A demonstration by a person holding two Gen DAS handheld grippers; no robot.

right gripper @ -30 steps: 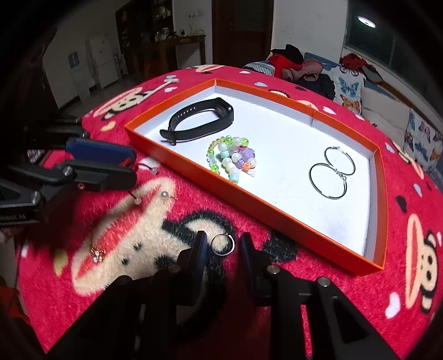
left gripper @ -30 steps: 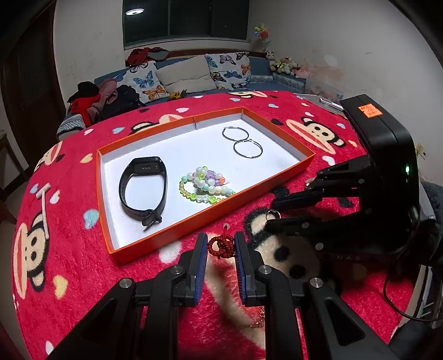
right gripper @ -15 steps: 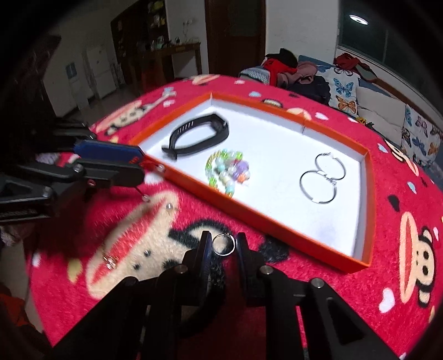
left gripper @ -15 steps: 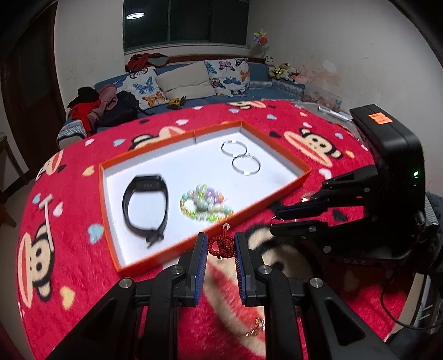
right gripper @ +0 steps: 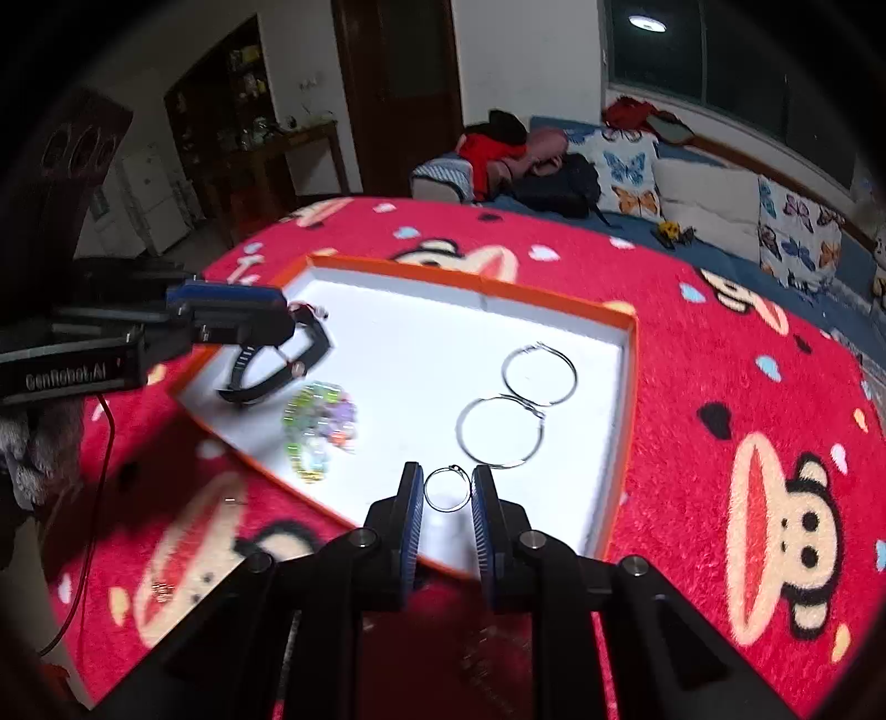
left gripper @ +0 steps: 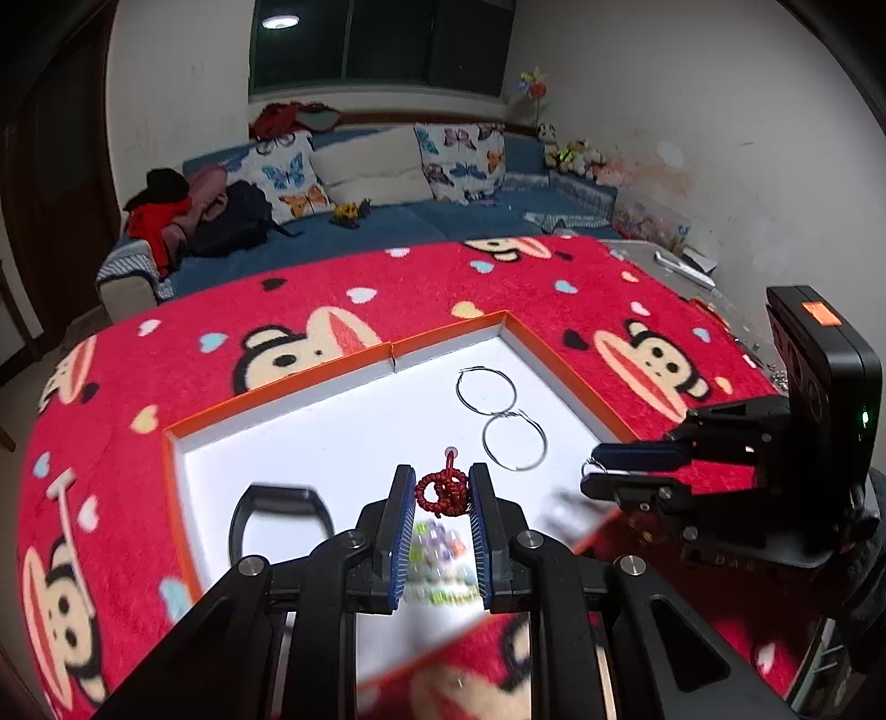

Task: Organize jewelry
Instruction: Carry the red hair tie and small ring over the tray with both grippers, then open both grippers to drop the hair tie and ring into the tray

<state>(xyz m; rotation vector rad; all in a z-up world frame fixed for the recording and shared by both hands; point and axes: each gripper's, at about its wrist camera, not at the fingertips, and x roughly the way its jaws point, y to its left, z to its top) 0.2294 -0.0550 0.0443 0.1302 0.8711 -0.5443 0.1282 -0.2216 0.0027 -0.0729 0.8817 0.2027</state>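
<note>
Inside tray (right gripper: 620,443), 2 hoops (right gripper: 501,432), 1 watchband (right gripper: 266,371), 1 bead bracelet (right gripper: 318,429)

Dim room, one ceiling lamp (left gripper: 279,22) — glare on white tray (left gripper: 354,437), motion blur below — dark fisheye corners.

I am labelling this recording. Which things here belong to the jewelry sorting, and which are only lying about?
Job: red knotted charm in left gripper; small ring in right gripper; orange tray; hoop earrings; bead bracelet; black band.

Lying about: butterfly pillows; clothes pile.
</note>
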